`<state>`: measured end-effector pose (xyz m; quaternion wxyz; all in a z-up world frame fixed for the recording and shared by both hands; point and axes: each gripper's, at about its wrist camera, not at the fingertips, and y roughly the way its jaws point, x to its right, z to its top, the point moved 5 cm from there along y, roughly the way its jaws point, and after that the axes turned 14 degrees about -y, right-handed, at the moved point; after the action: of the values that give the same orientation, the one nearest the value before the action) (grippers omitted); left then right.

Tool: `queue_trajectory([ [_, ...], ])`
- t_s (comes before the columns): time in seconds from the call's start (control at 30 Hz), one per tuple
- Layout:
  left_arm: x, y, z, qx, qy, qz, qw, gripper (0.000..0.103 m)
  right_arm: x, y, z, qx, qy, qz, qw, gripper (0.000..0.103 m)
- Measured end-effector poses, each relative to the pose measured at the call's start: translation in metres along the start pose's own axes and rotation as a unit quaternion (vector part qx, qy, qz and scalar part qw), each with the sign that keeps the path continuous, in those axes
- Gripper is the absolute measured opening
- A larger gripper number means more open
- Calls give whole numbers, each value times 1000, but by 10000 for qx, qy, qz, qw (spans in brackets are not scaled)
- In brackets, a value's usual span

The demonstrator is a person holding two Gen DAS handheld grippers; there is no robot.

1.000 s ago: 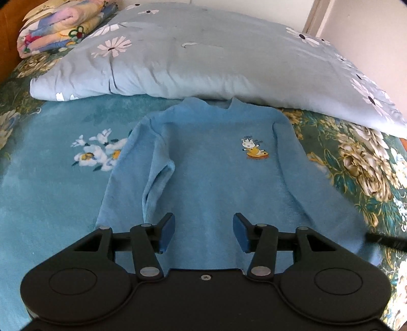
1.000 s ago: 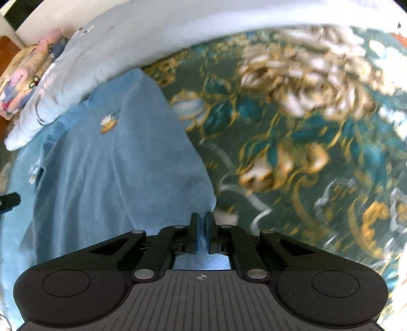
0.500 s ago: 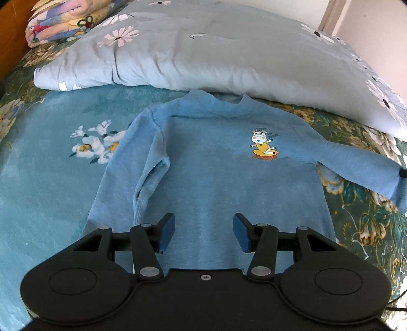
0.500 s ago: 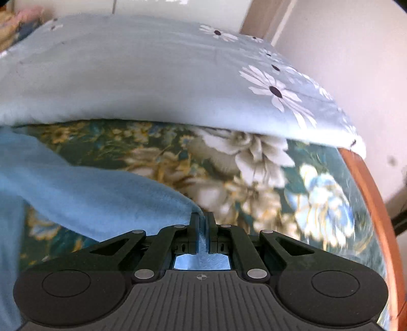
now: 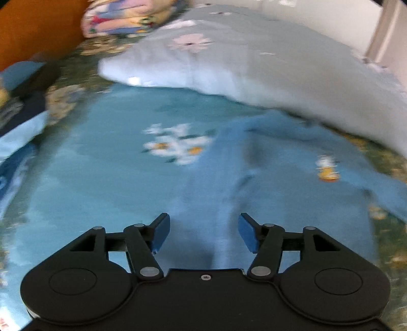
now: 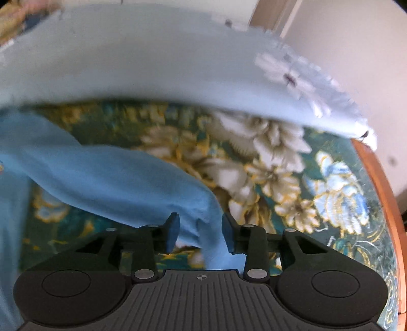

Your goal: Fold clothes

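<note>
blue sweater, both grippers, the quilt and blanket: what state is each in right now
blue sweater: lying flat, front up
right sleeve: stretched out sideways, cuff between the open jaws
right gripper: open, not clamping
left gripper: open, over the left sleeve
grey quilt: bunched behind the collar
colourful blanket: folded

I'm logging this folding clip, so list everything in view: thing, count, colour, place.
sweater: one, light blue with a small cartoon patch, flat on the bed
sleeve: one, light blue, stretched sideways, its cuff between the right gripper's open fingers
bedsheet: one, dark green floral, under everything
duvet: one, pale blue with daisies, behind the sweater
folded blanket: one, multicoloured, far left corner
bed frame: orange-brown wood, right edge
left gripper: black, open, above the sweater's hem
right gripper: black, open
</note>
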<state>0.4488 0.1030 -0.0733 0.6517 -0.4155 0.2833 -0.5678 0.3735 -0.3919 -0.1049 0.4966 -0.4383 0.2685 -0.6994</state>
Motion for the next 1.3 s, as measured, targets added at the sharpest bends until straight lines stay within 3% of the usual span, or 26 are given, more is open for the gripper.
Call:
queue_trajectory([
  [0.13, -46, 16, -8, -233, -178, 297, 9991, 56, -23, -28, 3, 212, 35, 119, 9997, 37],
  [0.27, -69, 35, -19, -727, -308, 122, 9968, 54, -56, -43, 7, 192, 61, 334, 9992, 38],
  [0.37, -72, 43, -26, -1025, -356, -225, 9938, 52, -82, -53, 11, 163, 57, 485, 9987, 38],
  [0.43, -73, 45, -30, -1167, -419, -414, 9914, 35, -99, -59, 14, 162, 23, 530, 9985, 39],
  [0.5, -74, 48, -33, -1309, -482, -603, 9884, 2, -114, -65, 18, 166, 3, 560, 9983, 40],
  [0.57, -74, 47, -34, -1312, -429, -709, 9879, 2, -126, -71, 20, 180, 5, 582, 9981, 40],
  [0.67, -76, 38, -18, -845, 35, -568, 9948, 2, -139, -76, 24, 177, 6, 596, 9981, 40],
  [0.77, -92, 36, 12, -269, 300, -129, 9991, 2, -148, -80, 24, 161, 30, 571, 9982, 40],
  [0.9, -119, 52, 61, 207, 568, 334, 9976, 2, -155, -82, 20, 99, 141, 562, 9983, 40],
  [1.1, -121, 99, 103, 295, 1061, 675, 9916, 3, -164, -78, 5, -113, 325, 583, 9977, 40],
  [1.23, -115, 118, 105, 197, 1287, 848, 9879, 4, -165, -75, -5, -251, 442, 583, 9970, 40],
  [1.3, -117, 117, 103, 94, 1161, 826, 9898, 9, -162, -76, -9, -294, 469, 567, 9969, 40],
])
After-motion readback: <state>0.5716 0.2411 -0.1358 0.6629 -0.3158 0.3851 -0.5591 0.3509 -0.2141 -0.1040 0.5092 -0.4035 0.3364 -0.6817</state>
